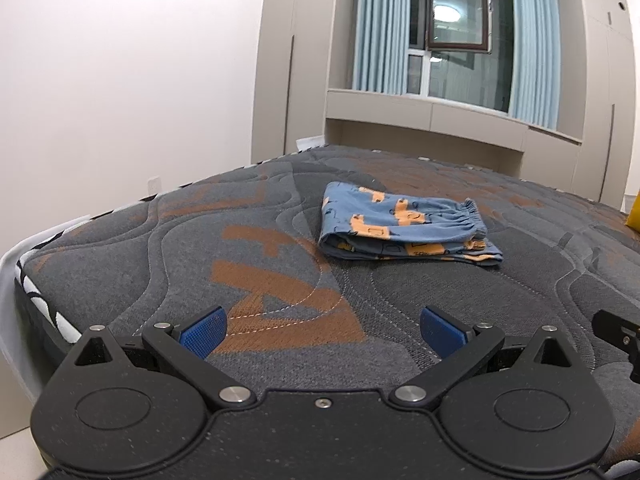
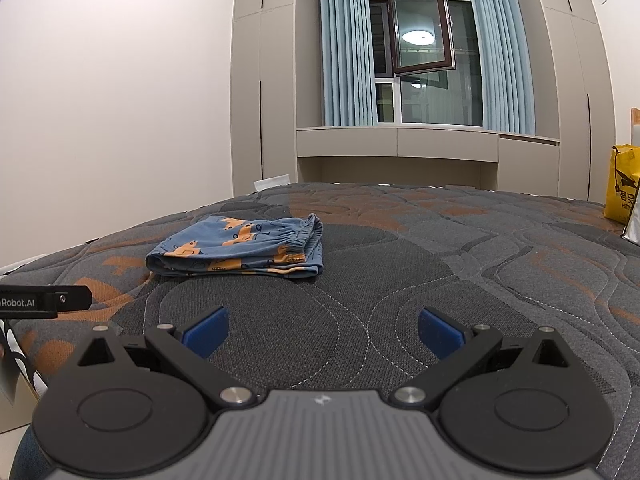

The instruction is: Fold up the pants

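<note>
Small blue pants [image 1: 404, 226] with orange prints lie folded into a compact stack on the grey and orange mattress [image 1: 256, 280], elastic waistband to the right. My left gripper [image 1: 324, 330] is open, well short of the pants and above the mattress near its front edge, holding nothing. In the right wrist view the same folded pants [image 2: 240, 250] lie ahead and to the left. There my right gripper [image 2: 323, 332] is also open and empty, with bare mattress [image 2: 440, 272] between its blue pads. Each gripper's body shows at the other view's side edge.
A white wall runs along the left. Beige wardrobes [image 2: 264, 92] and a window [image 2: 424, 56] with blue curtains stand beyond the bed's far end. A yellow bag [image 2: 622, 184] sits at the far right of the mattress. The mattress's left edge [image 1: 28, 280] drops off close to my left gripper.
</note>
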Tool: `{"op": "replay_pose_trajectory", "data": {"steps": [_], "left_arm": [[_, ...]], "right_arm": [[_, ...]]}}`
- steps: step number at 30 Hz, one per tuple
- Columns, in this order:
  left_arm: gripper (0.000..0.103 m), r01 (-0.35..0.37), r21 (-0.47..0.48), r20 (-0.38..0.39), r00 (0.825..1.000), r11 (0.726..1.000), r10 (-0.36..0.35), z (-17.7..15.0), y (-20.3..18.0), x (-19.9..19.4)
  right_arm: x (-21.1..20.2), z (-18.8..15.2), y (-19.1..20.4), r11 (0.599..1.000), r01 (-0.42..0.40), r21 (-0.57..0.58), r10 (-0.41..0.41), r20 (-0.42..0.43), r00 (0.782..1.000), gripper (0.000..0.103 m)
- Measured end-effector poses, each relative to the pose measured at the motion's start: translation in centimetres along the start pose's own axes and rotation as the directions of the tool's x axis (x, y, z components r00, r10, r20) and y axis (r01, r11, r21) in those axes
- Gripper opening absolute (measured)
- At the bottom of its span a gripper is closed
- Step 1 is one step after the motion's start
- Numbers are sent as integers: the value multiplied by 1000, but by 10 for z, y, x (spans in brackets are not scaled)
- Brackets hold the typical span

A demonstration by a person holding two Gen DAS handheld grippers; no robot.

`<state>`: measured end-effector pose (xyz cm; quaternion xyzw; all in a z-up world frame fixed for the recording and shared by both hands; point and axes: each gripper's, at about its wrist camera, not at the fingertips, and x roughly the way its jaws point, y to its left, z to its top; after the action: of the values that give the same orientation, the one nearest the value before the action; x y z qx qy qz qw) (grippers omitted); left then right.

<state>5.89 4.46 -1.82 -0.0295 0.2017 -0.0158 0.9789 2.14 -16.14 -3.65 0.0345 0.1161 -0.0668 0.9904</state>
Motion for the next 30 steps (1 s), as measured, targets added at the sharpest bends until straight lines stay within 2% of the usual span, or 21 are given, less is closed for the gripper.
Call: {"op": "replay_pose_trajectory", "data": {"steps": [30], "left_arm": [[102, 7, -14, 0, 1000, 1000, -7, 2, 3, 3]], "right_arm": [[0, 4, 3, 1000, -5, -7, 5, -2, 1000, 103]]}}
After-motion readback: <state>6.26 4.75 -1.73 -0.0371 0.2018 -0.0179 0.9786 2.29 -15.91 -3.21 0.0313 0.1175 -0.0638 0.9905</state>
